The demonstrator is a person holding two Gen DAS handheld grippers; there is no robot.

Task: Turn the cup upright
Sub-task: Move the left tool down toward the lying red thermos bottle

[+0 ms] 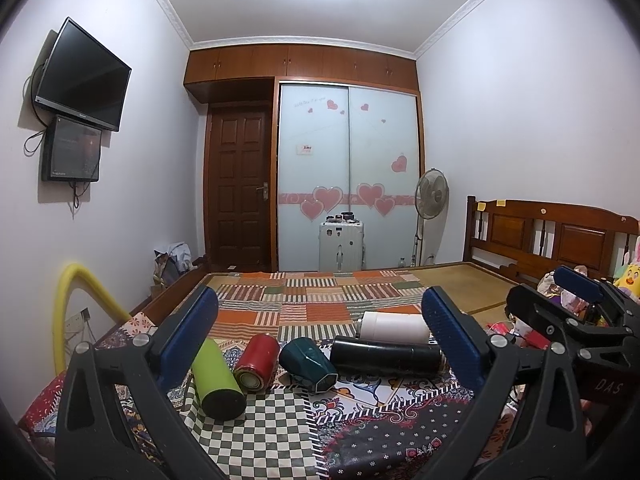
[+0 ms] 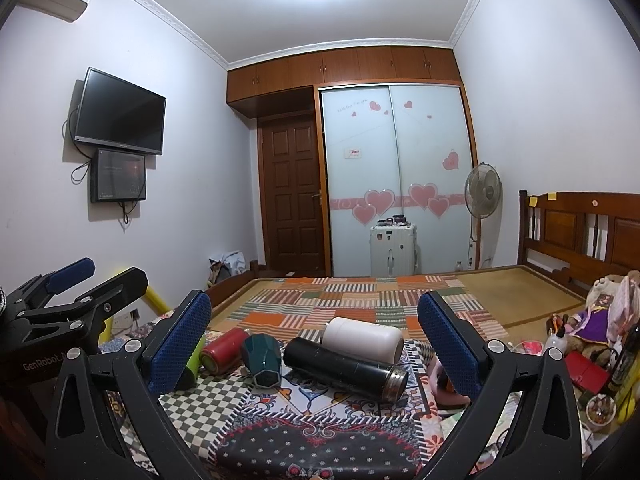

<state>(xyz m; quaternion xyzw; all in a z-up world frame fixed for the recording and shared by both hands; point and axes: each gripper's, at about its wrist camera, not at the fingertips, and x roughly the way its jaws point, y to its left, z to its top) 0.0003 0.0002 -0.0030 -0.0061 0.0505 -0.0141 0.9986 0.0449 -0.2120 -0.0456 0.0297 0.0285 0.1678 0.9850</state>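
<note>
Several cups lie on their sides on the patchwork bedspread: a lime green tumbler (image 1: 218,382), a red can-shaped cup (image 1: 257,362), a dark teal faceted cup (image 1: 307,364), a black flask (image 1: 386,356) and a white tumbler (image 1: 394,325). In the right wrist view the red cup (image 2: 224,346), teal cup (image 2: 262,358), black flask (image 2: 346,366) and white tumbler (image 2: 362,338) show, and the green tumbler (image 2: 195,354) is mostly hidden by a pad. My left gripper (image 1: 320,344) is open and empty, short of the cups. My right gripper (image 2: 314,350) is open and empty, also short of them.
The right gripper shows at the right of the left wrist view (image 1: 568,312); the left gripper shows at the left of the right wrist view (image 2: 72,300). Toys, bottles and a red box (image 2: 584,368) crowd the right side. A wooden headboard (image 2: 580,224) stands right; a yellow tube (image 1: 80,292) left.
</note>
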